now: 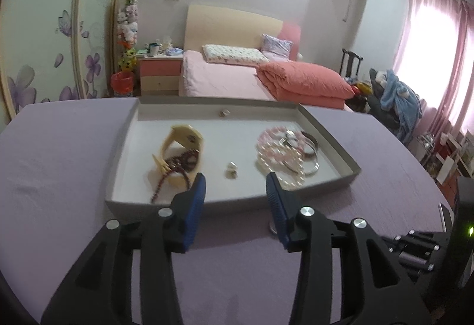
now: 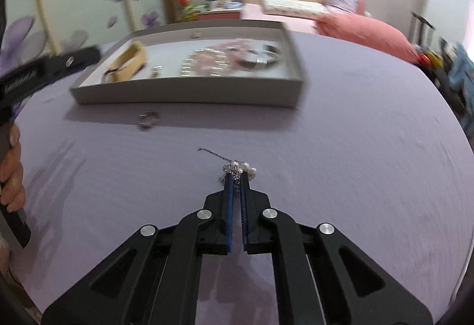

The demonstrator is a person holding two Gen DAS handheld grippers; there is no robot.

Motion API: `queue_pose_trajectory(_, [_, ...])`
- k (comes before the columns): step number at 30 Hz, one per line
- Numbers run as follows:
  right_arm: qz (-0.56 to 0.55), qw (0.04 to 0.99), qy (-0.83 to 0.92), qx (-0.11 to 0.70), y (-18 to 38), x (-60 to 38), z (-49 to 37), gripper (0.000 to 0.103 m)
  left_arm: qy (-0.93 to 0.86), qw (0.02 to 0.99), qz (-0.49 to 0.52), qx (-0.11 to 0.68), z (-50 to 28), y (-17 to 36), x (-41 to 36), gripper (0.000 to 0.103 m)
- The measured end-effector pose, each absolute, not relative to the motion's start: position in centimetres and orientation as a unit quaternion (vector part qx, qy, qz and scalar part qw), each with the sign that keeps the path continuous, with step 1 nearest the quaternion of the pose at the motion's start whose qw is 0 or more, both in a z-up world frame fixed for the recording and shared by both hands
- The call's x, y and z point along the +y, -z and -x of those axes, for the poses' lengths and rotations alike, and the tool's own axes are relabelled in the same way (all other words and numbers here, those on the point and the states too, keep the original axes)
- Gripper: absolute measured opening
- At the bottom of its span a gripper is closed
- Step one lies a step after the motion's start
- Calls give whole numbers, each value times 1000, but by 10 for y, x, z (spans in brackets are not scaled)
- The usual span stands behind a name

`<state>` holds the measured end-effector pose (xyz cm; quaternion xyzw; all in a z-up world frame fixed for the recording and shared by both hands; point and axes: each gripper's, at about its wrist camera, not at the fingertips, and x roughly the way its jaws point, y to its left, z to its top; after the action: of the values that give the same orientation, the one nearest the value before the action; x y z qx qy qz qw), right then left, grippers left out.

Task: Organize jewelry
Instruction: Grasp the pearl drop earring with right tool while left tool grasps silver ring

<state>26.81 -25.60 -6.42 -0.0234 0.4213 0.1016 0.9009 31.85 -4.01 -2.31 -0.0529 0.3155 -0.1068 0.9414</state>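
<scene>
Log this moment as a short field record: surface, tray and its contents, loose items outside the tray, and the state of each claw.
surface: purple cloth
tray: shallow grey tray
tray contents: cream watch, dark bead strand, pink and white bead bracelets, metal bangles, small earrings
loose items: silver ring in front of tray
left claw: open, empty, at tray's near edge
right claw: shut on pearl chain piece

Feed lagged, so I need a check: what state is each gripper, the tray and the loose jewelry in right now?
Right gripper: shut on pearl chain piece, on the cloth.
Left gripper: open, empty, over the tray's near edge.
Tray: uncovered, holding jewelry.
Silver ring: loose on cloth, outside tray.
</scene>
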Motion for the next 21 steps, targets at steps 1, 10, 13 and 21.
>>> queue_pose_trajectory(1, [15,902,-93,422,64,-264,-266,5,112,939,50,321,-317,25,-45,47])
queue_pose_trajectory(10, [-16,904,-69,422,68,-291,-248,5,137,911,-11,390,-316,56,-93,54])
queue_pose_trajectory(13, [-21,903,-72,423,67,-294,-250,5,130,903,-17,408,-323,65,-101,54])
queue_pose_trajectory(21, [-30,902,-77,424,67,-296,-252,6,116,894,-20,432,-337,79,-115,42])
